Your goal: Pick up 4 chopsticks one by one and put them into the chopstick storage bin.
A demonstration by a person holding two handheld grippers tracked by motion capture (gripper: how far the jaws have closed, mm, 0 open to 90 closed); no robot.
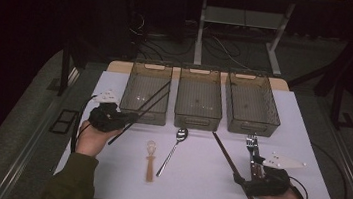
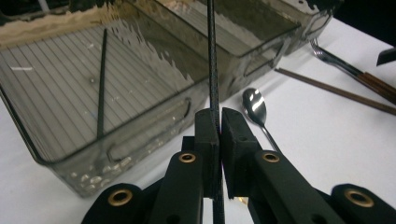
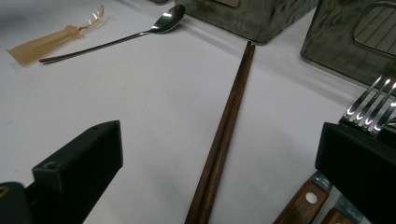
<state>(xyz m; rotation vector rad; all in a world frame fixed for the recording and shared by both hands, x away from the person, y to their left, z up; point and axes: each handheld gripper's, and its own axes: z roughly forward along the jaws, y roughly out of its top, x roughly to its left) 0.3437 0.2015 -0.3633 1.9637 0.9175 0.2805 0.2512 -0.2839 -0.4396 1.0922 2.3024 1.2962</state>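
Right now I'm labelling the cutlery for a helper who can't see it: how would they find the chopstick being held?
Start at the left bin of the three. A thin black chopstick slants over its front rim, clamped in the left gripper. Unlike the brown chopsticks lying flat, it's black and raised.

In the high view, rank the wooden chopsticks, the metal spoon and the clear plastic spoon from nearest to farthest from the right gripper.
Measured from the right gripper:
1. Wooden chopsticks: just to its left, running diagonally beside it.
2. Metal spoon: mid-table, below the middle bin.
3. Clear plastic spoon: farthest, left of the metal spoon, toward the left hand.
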